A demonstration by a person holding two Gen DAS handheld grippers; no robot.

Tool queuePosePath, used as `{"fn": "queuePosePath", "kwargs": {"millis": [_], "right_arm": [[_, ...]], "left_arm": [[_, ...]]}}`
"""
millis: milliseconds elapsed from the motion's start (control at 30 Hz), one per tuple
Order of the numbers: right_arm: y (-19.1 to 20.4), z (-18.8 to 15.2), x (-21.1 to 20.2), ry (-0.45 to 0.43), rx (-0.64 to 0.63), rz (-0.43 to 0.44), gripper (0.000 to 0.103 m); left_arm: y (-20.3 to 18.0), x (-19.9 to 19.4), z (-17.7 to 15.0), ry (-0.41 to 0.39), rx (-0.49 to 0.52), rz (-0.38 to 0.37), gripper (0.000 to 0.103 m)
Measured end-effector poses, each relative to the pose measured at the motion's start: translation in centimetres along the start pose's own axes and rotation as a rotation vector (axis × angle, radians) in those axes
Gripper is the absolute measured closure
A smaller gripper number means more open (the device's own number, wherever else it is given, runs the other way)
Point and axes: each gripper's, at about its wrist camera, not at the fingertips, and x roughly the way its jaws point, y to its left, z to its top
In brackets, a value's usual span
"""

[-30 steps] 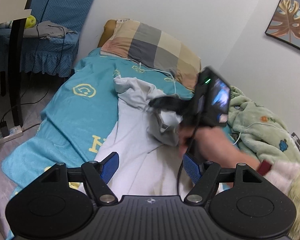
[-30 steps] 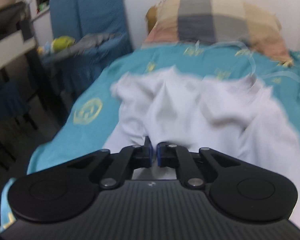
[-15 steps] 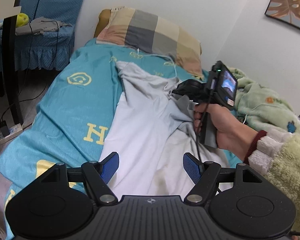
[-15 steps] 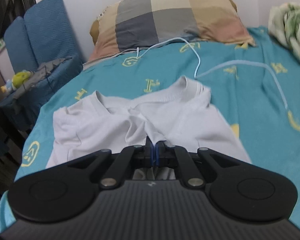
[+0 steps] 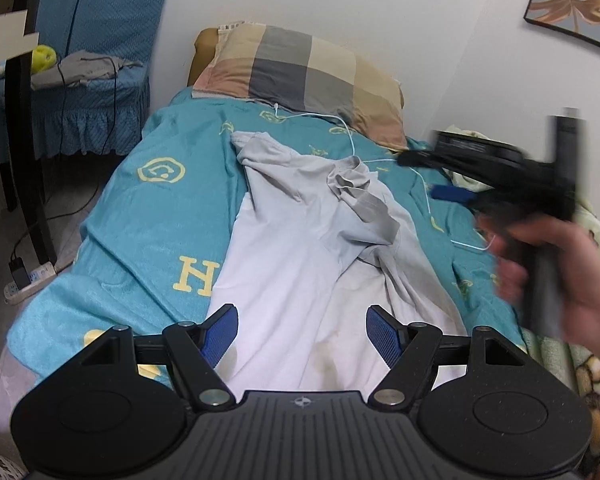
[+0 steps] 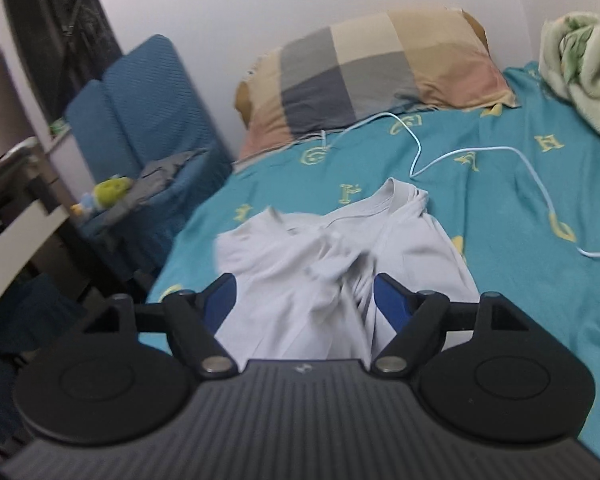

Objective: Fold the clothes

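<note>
A pale grey T-shirt (image 5: 312, 248) lies rumpled lengthwise on the teal bed sheet (image 5: 160, 208), collar towards the pillow. My left gripper (image 5: 302, 336) is open and empty just above the shirt's lower part. My right gripper (image 6: 305, 306) is open and empty, hovering above the bunched shirt (image 6: 312, 264). In the left wrist view the right gripper (image 5: 432, 176) is blurred at the right, held in a hand, clear of the shirt.
A checked pillow (image 5: 300, 76) lies at the head of the bed. A white cable (image 6: 480, 160) runs across the sheet beside the shirt. A green blanket (image 6: 580, 72) is heaped at the right. A blue chair (image 5: 68, 80) with clothes stands left of the bed.
My right gripper opened and let go of the shirt, then drew back to the right. The shirt dropped onto the bed. My left gripper stayed open.
</note>
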Motion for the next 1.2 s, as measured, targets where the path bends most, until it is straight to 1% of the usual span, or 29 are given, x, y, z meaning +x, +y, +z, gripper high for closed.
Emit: {"fn": "queuePosePath", "kwargs": {"millis": [33, 100, 233, 267, 367, 433, 500, 600, 700, 800, 933, 1033, 1200], "right_arm": [[0.5, -0.6, -2.0, -0.003, -0.007, 0.003, 0.025], [1.3, -1.9, -5.9, 0.023, -0.027, 0.008, 0.025], [2.8, -4.9, -13.2, 0.042, -0.085, -0.004, 0.025], [3.1, -5.6, -14.8, 0.044, -0.092, -0.009, 0.025], [4.1, -7.6, -18.7, 0.042, -0.118, -0.022, 0.025], [4.6, -8.8, -20.8, 0.025, -0.143, -0.048, 0.025], [4.5, -9.7, -22.5, 0.009, -0.124, -0.048, 0.025], [4.1, -11.4, -24.6, 0.002, -0.070, -0.023, 0.026], [3.9, -14.0, -26.2, 0.020, -0.044, -0.020, 0.026], [3.9, -15.7, -26.8, 0.047, -0.050, -0.013, 0.026], [4.1, -15.9, -27.0, 0.008, -0.102, -0.042, 0.026], [3.7, -15.9, -27.1, -0.003, -0.080, -0.034, 0.026], [2.8, -15.7, -27.7, -0.010, -0.058, -0.017, 0.026]], "left_arm": [[-0.1, -0.2, 0.0, 0.002, 0.002, 0.009, 0.029], [-0.3, -0.5, -0.1, 0.005, 0.007, 0.027, 0.029], [-1.3, -1.8, -0.3, -0.008, 0.025, 0.024, 0.029], [-1.7, -2.1, -0.4, -0.005, 0.032, 0.033, 0.029], [-3.2, -3.0, -1.1, -0.004, 0.075, 0.061, 0.029], [-3.8, -3.9, -1.7, 0.001, 0.081, 0.063, 0.029], [-4.4, -4.8, -2.6, 0.005, 0.088, 0.080, 0.029], [-4.8, -5.5, -3.9, 0.032, 0.096, 0.121, 0.029], [-5.0, -6.0, -5.3, 0.069, 0.103, 0.160, 0.029], [-5.7, -6.1, -5.9, 0.086, 0.125, 0.160, 0.029], [-6.8, -6.0, -6.5, 0.098, 0.150, 0.167, 0.029], [-6.9, -5.5, -7.1, 0.133, 0.164, 0.187, 0.029], [-6.3, -4.8, -6.5, 0.195, 0.140, 0.217, 0.029]]}}
